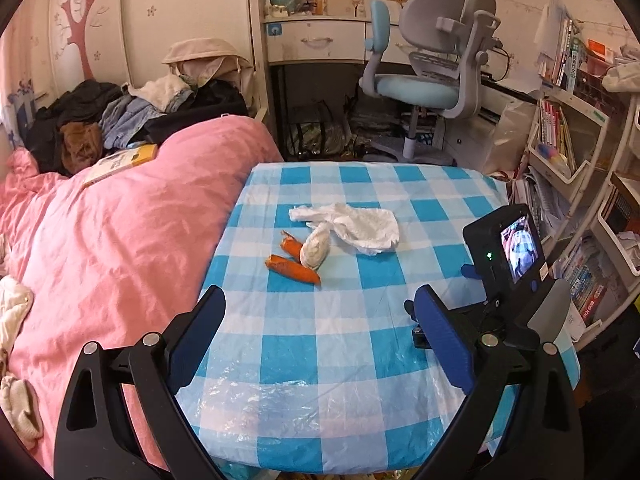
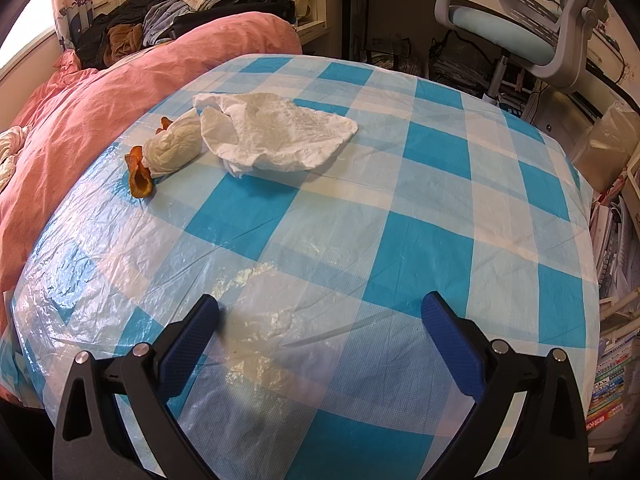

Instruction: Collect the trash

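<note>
Two tongs, one in each of my hands, hover spread wide and empty over the near edge of a surface (image 2: 424, 208) covered in a blue and white checked plastic sheet. My left tongs (image 1: 320, 308) point toward the trash, and my right tongs (image 2: 320, 316) sit lower, close above the sheet. The trash lies together toward the far left part of the surface: a crumpled white tissue (image 2: 276, 132), a smaller balled tissue (image 2: 174, 150) touching its left side, and orange peels (image 1: 294, 268) pressed against that ball. A pink quilt (image 1: 120, 232) on a bed lies just left of the surface. A blue and grey chair (image 1: 432, 64) stands beyond.
</note>
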Demonstrator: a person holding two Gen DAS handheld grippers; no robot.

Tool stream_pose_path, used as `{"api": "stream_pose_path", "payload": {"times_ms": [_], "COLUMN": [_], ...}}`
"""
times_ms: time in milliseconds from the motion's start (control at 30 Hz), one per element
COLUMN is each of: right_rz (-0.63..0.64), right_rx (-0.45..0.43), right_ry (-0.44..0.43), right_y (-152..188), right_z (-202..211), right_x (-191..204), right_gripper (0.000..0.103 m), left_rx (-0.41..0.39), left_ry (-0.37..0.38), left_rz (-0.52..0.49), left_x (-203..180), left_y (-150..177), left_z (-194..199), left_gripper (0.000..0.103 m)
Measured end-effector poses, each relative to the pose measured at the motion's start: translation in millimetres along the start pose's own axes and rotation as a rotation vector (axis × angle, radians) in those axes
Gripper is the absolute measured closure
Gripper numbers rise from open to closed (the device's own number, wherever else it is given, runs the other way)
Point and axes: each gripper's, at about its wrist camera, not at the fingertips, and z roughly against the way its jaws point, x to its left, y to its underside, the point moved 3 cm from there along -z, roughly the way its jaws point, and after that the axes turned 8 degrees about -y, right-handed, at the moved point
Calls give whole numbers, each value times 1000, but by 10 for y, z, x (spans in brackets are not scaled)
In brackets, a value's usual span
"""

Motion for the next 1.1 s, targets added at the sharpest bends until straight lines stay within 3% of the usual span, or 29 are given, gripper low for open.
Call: {"api": "stream_pose_path", "payload": {"times_ms": [367, 667, 1100], "right_rz": [0, 0, 0], "right_rx": [0, 0, 0], "right_ry": [0, 1, 1], "right_y": [11, 8, -2], "right_z": [7, 3, -7], "right_x": [-3, -3, 0], "right_gripper": [6, 6, 6], "left_rx": [-6, 23, 12], "left_ry": [4, 71, 64], "left_rz": [-8, 54, 53], "left_x": [-44, 55, 82], "left_y": [-17, -5, -9], "left_z": [26, 12, 72], "left_gripper": [11, 11, 10]}}
